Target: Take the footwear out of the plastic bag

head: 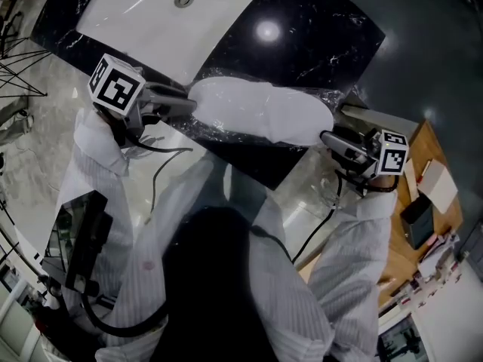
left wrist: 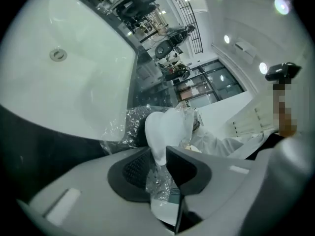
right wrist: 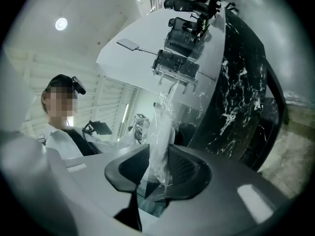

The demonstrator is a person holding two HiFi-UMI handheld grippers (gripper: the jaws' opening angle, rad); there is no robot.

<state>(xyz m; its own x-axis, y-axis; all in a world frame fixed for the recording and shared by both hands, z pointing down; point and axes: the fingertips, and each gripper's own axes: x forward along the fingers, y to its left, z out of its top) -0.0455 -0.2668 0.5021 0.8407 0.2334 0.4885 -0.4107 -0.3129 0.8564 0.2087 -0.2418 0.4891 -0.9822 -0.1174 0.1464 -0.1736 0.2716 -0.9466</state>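
1. Left gripper view: the left claw (left wrist: 158, 160) is narrow. Its pads nip one end of the soft white footwear (left wrist: 165, 127), with crinkled film of the clear plastic bag (left wrist: 158, 183) caught in the same nip.
2. The right claw (right wrist: 160, 154) is narrow and holds only a taut strip of bag film. No footwear sits between its pads.
3. Head view: the footwear hangs roughly level between the two claws, over the near edge of the surface. The bag is around it, so it is not out yet.
4. The step looks like stripping the bag. Best done with the left claw holding steady while the right draws the film away along the footwear's length. Film pinched under the left pads may bind or tear, so a regrip seems likely.
5. The black white-veined stone surface (head: 317, 36) has a white sink basin (head: 151, 13) set into it.
6. The room has a pale glossy floor (head: 30, 134) and a wooden desk (head: 434, 153) at the right.
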